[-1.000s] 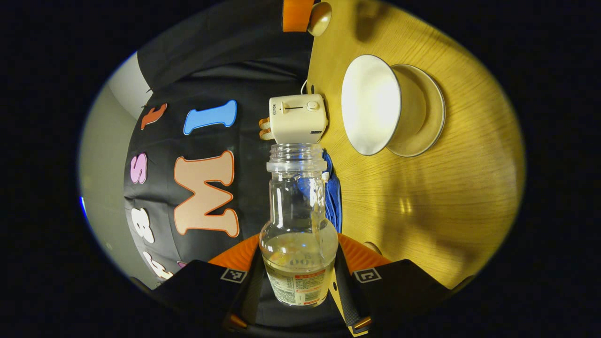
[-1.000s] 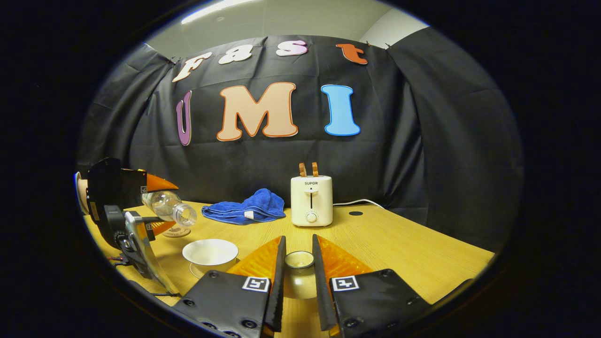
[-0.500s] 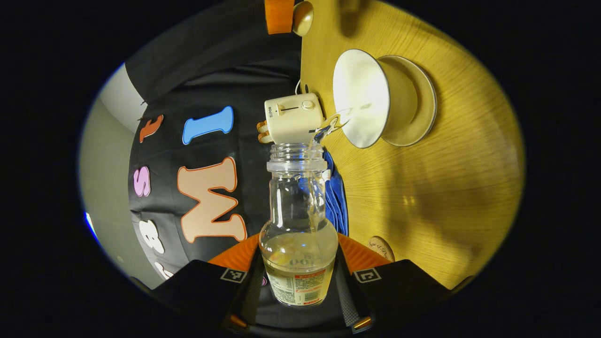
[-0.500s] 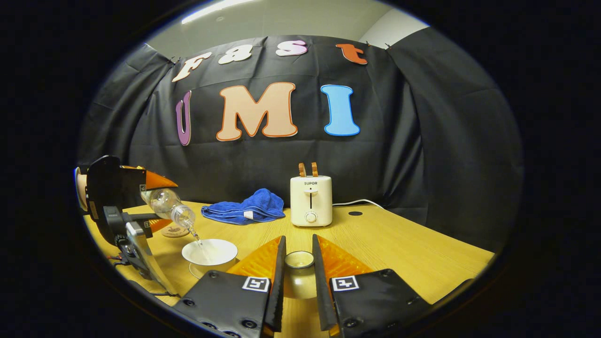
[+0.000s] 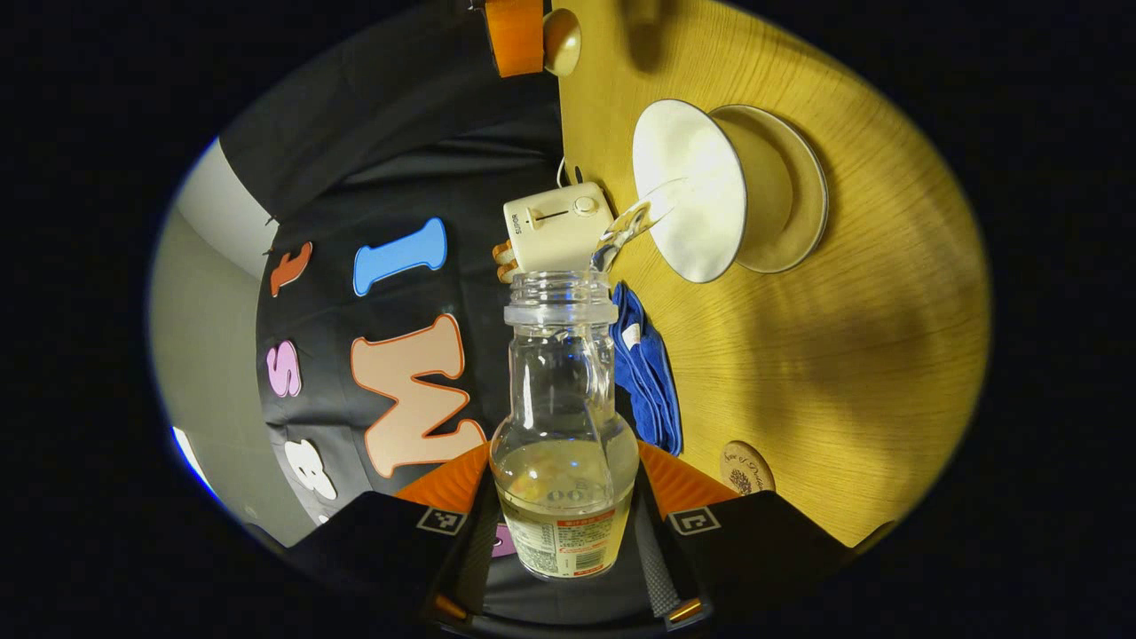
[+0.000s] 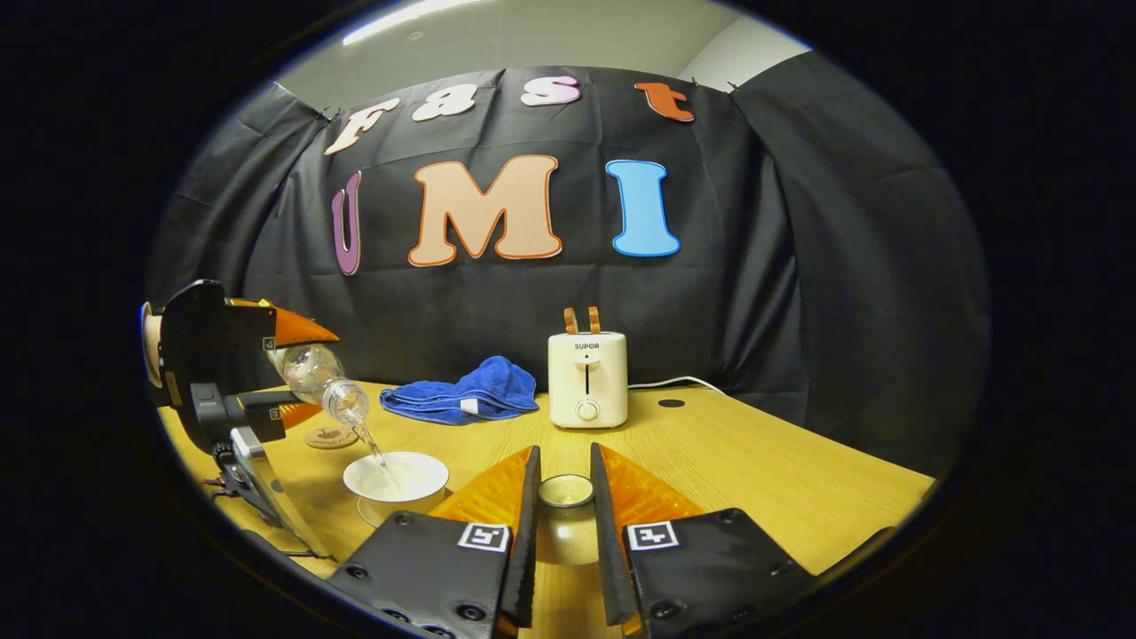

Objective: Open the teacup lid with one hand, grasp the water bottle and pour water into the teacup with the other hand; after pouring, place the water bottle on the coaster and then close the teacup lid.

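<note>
My left gripper [image 5: 564, 461] is shut on a clear water bottle [image 5: 561, 390] and holds it tipped over on its side. A thin stream of water [image 5: 632, 222] runs from its open mouth into the white teacup [image 5: 688, 191], which stands on its saucer [image 5: 803, 209]. The round wooden coaster [image 5: 746, 468] lies bare on the table beside them. In the right gripper view my right gripper [image 6: 564, 461] is shut on the teacup lid [image 6: 565, 506], held off to the cup's right. At the left of that view the bottle [image 6: 324, 386] pours into the teacup [image 6: 395, 477].
A cream toaster [image 6: 587, 379] with two slices in it stands at the back of the wooden table [image 6: 754, 479]. A crumpled blue cloth [image 6: 470, 395] lies to its left, behind the teacup. The coaster [image 6: 330, 437] sits close behind the cup.
The bottle has tipped further and water has started streaming into the teacup, where one second ago none flowed. The right gripper with the lid has stayed still.
</note>
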Motion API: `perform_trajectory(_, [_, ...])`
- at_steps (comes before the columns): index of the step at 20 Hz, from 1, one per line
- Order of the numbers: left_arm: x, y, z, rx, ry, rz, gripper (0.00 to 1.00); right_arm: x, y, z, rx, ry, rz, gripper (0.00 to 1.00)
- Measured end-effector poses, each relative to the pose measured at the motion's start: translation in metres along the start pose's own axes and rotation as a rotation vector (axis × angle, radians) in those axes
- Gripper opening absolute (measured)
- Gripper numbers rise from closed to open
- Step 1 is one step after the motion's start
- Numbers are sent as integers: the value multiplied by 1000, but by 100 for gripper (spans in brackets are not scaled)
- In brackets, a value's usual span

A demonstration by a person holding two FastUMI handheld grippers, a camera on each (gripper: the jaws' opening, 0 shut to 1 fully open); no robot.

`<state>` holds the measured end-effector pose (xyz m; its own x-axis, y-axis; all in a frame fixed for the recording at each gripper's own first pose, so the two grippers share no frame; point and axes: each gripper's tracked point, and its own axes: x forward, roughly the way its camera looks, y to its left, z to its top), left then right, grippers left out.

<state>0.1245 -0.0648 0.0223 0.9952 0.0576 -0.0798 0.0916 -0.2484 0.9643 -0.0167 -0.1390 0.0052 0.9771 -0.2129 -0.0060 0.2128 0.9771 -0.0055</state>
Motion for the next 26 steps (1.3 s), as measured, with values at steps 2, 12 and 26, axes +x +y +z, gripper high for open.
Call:
perform_trajectory(2, [0,5,2,14,-6,7,67,-1,0,0,0,0,0,34])
perform_trajectory(12, [2,9,0,89,-5,11,67,0,0,0,0,0,0,34])
perform_trajectory(26, [7,16,-1,130,-9,14,66,0,-1,0,-1,-2,-4,34])
